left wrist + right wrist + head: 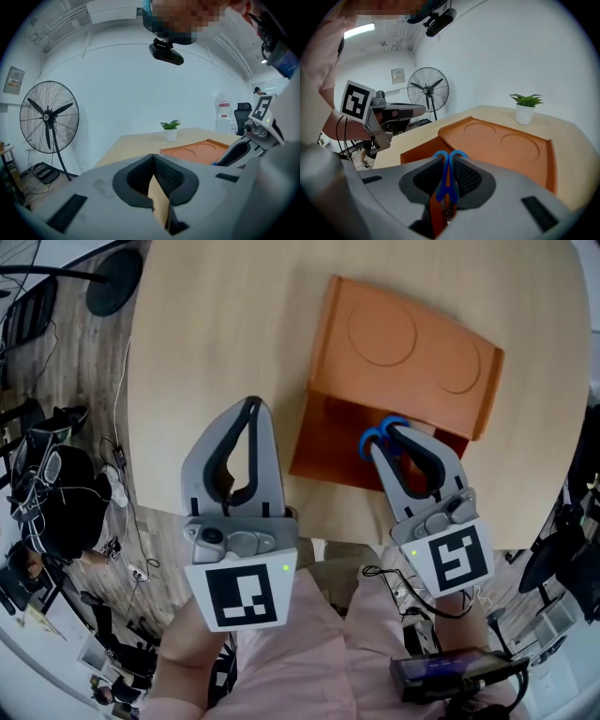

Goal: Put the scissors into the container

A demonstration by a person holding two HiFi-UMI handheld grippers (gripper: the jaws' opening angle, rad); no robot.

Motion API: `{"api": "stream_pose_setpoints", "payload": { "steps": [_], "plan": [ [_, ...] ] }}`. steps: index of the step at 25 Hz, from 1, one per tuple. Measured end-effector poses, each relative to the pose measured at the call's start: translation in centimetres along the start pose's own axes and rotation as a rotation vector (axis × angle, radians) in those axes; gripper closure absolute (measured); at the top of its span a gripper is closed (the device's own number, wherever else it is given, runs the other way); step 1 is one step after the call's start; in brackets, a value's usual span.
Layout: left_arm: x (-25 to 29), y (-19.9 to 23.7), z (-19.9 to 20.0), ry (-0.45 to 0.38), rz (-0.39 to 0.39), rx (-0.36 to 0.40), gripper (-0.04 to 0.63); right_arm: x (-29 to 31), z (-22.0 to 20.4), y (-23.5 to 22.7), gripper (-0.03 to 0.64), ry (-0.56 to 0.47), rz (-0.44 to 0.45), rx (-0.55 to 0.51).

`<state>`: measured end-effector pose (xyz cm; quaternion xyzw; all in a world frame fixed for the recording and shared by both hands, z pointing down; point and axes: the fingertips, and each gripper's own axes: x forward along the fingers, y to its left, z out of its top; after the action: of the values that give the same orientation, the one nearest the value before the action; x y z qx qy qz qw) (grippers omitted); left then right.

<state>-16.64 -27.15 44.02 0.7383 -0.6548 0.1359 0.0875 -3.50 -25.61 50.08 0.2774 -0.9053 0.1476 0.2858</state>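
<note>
The blue-handled scissors (pixel 380 433) (pixel 447 177) are clamped between the jaws of my right gripper (pixel 386 434) (pixel 448 159), handles pointing forward. They hang over the near open compartment of the orange container (pixel 403 351) (pixel 506 145) (pixel 199 151). The container's far part is a flat top with two round recesses. My left gripper (pixel 251 409) (pixel 153 161) is shut with nothing in it, above the table to the left of the container.
The light wooden table (pixel 216 324) carries the container. A small potted plant (pixel 526 108) (pixel 170 129) stands at its far edge. A floor fan (pixel 48 118) stands beyond the table's left side. Cables and equipment lie on the floor at the left (pixel 56 484).
</note>
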Motion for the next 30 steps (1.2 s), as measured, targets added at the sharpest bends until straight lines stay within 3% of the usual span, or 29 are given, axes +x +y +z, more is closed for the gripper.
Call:
{"api": "stream_pose_setpoints", "payload": {
  "steps": [19, 30],
  "plan": [
    [1.4, 1.3, -0.9, 0.026, -0.005, -0.010, 0.591, 1.9, -0.4, 0.8, 0.537, 0.089, 0.076, -0.027],
    [0.5, 0.0, 0.6, -0.008, -0.034, 0.001, 0.591, 0.9, 0.7, 1.3, 0.538, 0.038, 0.076, 0.005]
  ]
}}
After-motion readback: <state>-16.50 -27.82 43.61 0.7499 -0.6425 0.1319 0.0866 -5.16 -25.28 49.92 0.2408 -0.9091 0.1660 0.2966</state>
